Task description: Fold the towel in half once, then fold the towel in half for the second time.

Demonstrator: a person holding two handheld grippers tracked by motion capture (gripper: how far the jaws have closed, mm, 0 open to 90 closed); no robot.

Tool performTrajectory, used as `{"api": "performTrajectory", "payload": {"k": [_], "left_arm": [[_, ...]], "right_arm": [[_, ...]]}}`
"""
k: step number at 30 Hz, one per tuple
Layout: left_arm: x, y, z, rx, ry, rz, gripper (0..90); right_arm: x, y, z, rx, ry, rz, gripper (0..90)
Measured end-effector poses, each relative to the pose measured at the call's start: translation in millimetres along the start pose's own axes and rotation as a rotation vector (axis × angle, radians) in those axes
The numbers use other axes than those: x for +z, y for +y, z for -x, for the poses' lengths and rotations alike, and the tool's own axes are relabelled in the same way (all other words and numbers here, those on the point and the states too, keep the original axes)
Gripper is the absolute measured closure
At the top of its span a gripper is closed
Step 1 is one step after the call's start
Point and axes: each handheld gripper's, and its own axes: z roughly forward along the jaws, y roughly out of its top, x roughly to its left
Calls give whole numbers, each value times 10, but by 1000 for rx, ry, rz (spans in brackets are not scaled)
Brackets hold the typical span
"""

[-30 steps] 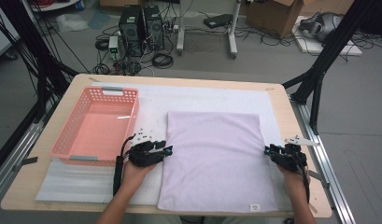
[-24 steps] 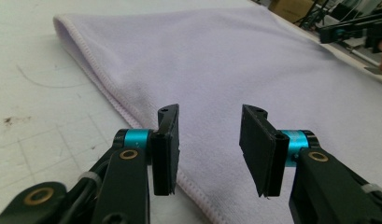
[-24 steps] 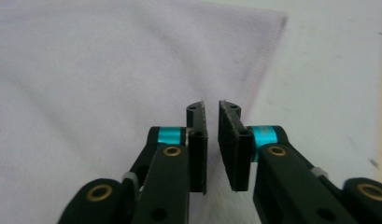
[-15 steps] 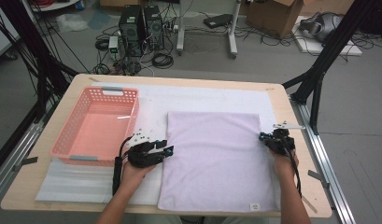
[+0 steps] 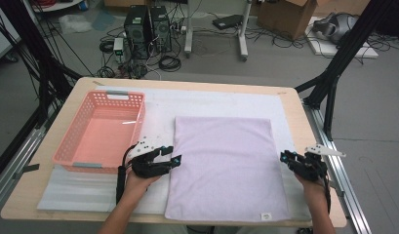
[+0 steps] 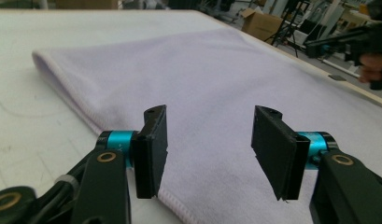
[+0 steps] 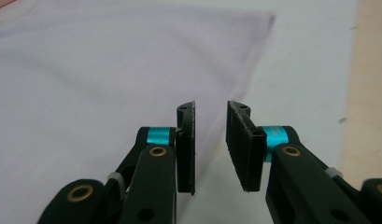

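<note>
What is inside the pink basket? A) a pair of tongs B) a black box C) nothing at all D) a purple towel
C: the pink basket shows only its bare bottom, while the purple towel lies flat on the table beside it.

Both grippers are black. The left gripper has flat black fingers on turquoise collars with brass-coloured screws, the same as the right gripper. A black cable runs along the left forearm.

Lilac towel flat between left gripper, right gripper
</note>
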Motion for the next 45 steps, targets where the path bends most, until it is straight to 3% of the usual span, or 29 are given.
{"api": "performTrajectory", "payload": {"k": [5,7,10,12,17,21,26,40,45], "left_arm": [[-48,-14,47,-24,18,2,346],[-60,-16,75,-16,30,-4,328],[-69,-8,106,-9,46,-1,284],[-80,2,121,-2,57,2,244],[-102,11,127,-3,54,20,227],[-121,3,125,-2,53,19,225],[-164,-6,135,7,54,16,225],[-135,-15,125,-14,45,-3,226],[-104,-10,77,-60,38,-9,253]], "right_arm": [[-109,-224,-267,-103,76,-95,720],[-147,-289,-340,-149,54,-138,726],[-241,-326,-369,-201,-4,-151,729],[-299,-346,-335,-178,-27,-148,688],[-463,-320,-298,-91,32,-26,586],[-440,-282,-331,-88,37,14,453],[-380,-242,-364,-90,19,20,300],[-349,-230,-369,-94,29,20,266],[-314,-225,-379,-92,34,12,266]]}}
